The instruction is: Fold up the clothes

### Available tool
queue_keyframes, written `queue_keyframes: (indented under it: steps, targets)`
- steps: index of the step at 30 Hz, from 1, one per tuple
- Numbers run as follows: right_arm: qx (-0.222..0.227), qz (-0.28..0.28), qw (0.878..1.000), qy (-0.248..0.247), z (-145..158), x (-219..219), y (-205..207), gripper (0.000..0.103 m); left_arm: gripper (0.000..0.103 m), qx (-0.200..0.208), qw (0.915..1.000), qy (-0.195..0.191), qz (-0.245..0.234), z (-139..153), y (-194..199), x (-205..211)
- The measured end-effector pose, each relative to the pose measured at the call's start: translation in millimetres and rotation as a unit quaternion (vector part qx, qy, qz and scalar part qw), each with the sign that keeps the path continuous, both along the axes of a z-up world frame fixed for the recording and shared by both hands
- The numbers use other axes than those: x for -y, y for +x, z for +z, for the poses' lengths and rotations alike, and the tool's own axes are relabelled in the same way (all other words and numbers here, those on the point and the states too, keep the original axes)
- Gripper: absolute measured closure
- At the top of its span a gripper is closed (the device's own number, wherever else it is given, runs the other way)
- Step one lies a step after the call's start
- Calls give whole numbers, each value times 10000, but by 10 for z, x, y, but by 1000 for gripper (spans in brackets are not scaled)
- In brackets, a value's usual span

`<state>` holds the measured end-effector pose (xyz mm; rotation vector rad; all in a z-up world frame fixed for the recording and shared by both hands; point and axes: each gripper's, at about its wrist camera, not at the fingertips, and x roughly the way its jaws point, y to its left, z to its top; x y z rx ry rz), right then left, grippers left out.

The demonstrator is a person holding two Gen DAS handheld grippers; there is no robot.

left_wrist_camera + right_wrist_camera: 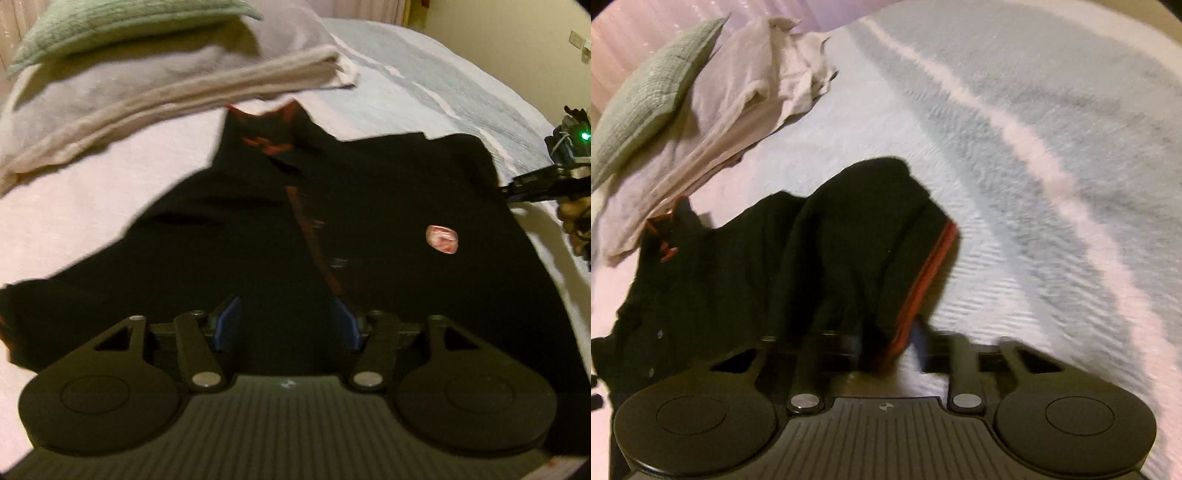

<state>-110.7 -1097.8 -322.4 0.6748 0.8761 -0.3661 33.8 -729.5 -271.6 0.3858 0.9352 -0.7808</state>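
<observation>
A black polo shirt (258,240) with red trim and a small chest patch (442,239) lies front-up on the bed. My left gripper (288,325) hovers over its lower front, blue pads (229,321) apart with nothing pinched between them. In the right wrist view the shirt (738,277) is bunched, and its red-edged sleeve (923,280) runs up between the fingers of my right gripper (888,349), which is shut on the sleeve hem; the picture is blurred there. The left wrist view catches the right gripper (517,188) at the shirt's right edge, with a hand behind it.
A pile of pale grey and beige clothes (147,92) topped by a green towel (110,26) sits just beyond the shirt's collar. The same pile (746,92) is at upper left in the right wrist view. Light blue bed cover (1034,147) stretches to the right.
</observation>
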Motion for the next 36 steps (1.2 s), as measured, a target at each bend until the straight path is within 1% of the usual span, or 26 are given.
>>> queue_keyframes:
  steps: [1, 3, 4, 5, 7, 9, 10, 11, 12, 14, 15, 16, 17, 18, 19, 20, 22, 24, 27, 30, 31, 32, 33, 35, 36]
  targets:
    - [20, 12, 9999, 125, 4, 50, -10, 102, 51, 13, 10000, 55, -40, 0, -66, 81]
    - [53, 115, 9997, 196, 153, 110, -114, 103, 50, 65, 9998, 142, -129, 12, -135, 180]
    - [23, 188, 9998, 53, 287, 151, -201, 103, 50, 85, 9997, 159, -150, 25, -150, 213]
    - [-112, 269, 9990, -329, 460, 203, -318, 103, 50, 91, 9997, 183, -163, 41, -158, 235]
    - [-338, 235, 9954, -866, 652, 331, -501, 103, 50, 124, 9995, 213, -178, 69, -150, 256]
    - [-660, 139, 9925, -1016, 662, 506, -659, 103, 49, 165, 9994, 268, -162, 68, -124, 261]
    - [-946, 115, 9878, -1231, 624, 547, -696, 103, 49, 164, 9993, 299, -165, 64, -112, 261]
    - [-1107, 92, 9847, -1341, 579, 590, -732, 103, 49, 173, 9992, 327, -152, 60, -96, 257]
    - [-1188, -18, 9841, -1321, 556, 624, -753, 103, 48, 202, 9991, 350, -144, 63, -78, 247]
    - [-1109, -139, 9845, -1354, 602, 615, -772, 103, 45, 263, 9989, 358, -116, 80, -20, 207]
    - [-1005, -93, 9853, -1377, 645, 566, -742, 103, 42, 322, 9988, 356, -78, 89, 22, 171]
    - [-879, 9, 9870, -1345, 677, 516, -684, 100, 41, 367, 9986, 368, -48, 96, 67, 135]
    - [-782, 125, 9881, -1316, 703, 449, -612, 89, 40, 406, 9985, 364, -32, 108, 127, 100]
    - [-694, 254, 9887, -1308, 730, 358, -505, 80, 40, 447, 9984, 357, -12, 114, 187, 67]
    - [-610, 363, 9891, -1293, 753, 276, -394, 64, 39, 500, 9981, 349, 6, 109, 276, 30]
    - [-452, 540, 9896, -1254, 782, 179, -260, 57, 38, 538, 9980, 335, 18, 95, 374, 2]
    - [-194, 968, 9881, -1183, 804, -40, 70, 56, 38, 590, 9979, 256, -7, 66, 584, -17]
    - [29, 1433, 9834, -1114, 801, -257, 408, 56, 38, 558, 9984, 91, -64, 17, 852, 19]
    - [387, 2169, 9686, -1149, 735, -584, 1074, 56, 38, 432, 9986, -246, -162, -52, 1268, 141]
    - [589, 2689, 9534, -1235, 601, -823, 1689, 56, 38, 337, 9970, -547, -431, -144, 1655, 323]
    - [613, 2792, 9502, -1241, 551, -859, 1846, 56, 39, 278, 9966, -598, -488, -188, 1751, 389]
    - [616, 2919, 9461, -1265, 476, -901, 2039, 56, 44, 169, 9959, -676, -579, -245, 1860, 468]
    - [596, 3036, 9422, -1286, 405, -947, 2189, 56, 48, 149, 9953, -705, -653, -289, 1918, 535]
    - [457, 3255, 9352, -1317, 234, -1014, 2451, 56, 52, 133, 9939, -605, -908, -399, 2006, 690]
    - [398, 3339, 9327, -1305, 156, -1039, 2542, 56, 59, 60, 9932, -600, -995, -448, 2043, 736]
